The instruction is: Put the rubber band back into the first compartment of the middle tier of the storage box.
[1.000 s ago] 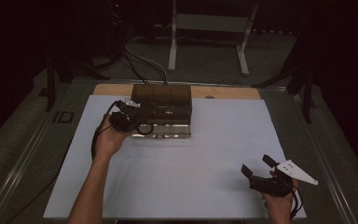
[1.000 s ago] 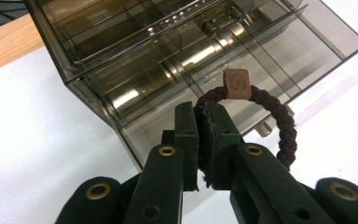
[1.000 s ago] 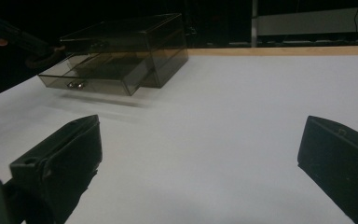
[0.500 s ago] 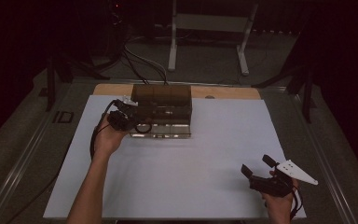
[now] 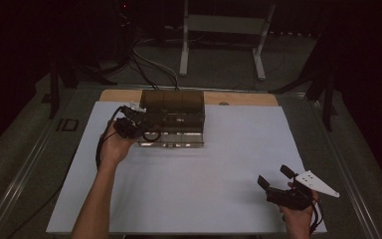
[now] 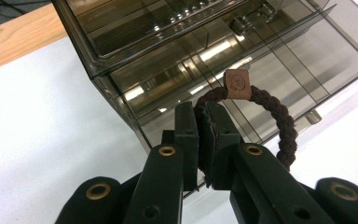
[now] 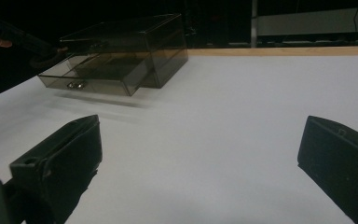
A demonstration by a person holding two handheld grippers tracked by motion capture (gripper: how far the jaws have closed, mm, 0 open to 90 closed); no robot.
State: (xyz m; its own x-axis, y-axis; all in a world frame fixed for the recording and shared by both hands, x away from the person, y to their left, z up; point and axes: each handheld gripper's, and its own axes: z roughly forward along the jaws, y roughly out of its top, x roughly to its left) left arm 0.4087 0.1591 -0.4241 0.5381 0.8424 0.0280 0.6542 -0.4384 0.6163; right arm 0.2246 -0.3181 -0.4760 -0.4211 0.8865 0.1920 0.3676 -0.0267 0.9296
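Left gripper view: left hand-held gripper (image 6: 204, 122) is clamping braided hair tie (image 6: 279, 123) just beside smoky drawer box (image 6: 242, 51), open drawer lying ahead, right hand-held gripper (image 5: 274, 178) idling apart, well away.

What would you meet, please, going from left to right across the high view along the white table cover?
Left gripper shut on a braided hair tie → smoked clear drawer box → bare white cover → open right gripper.
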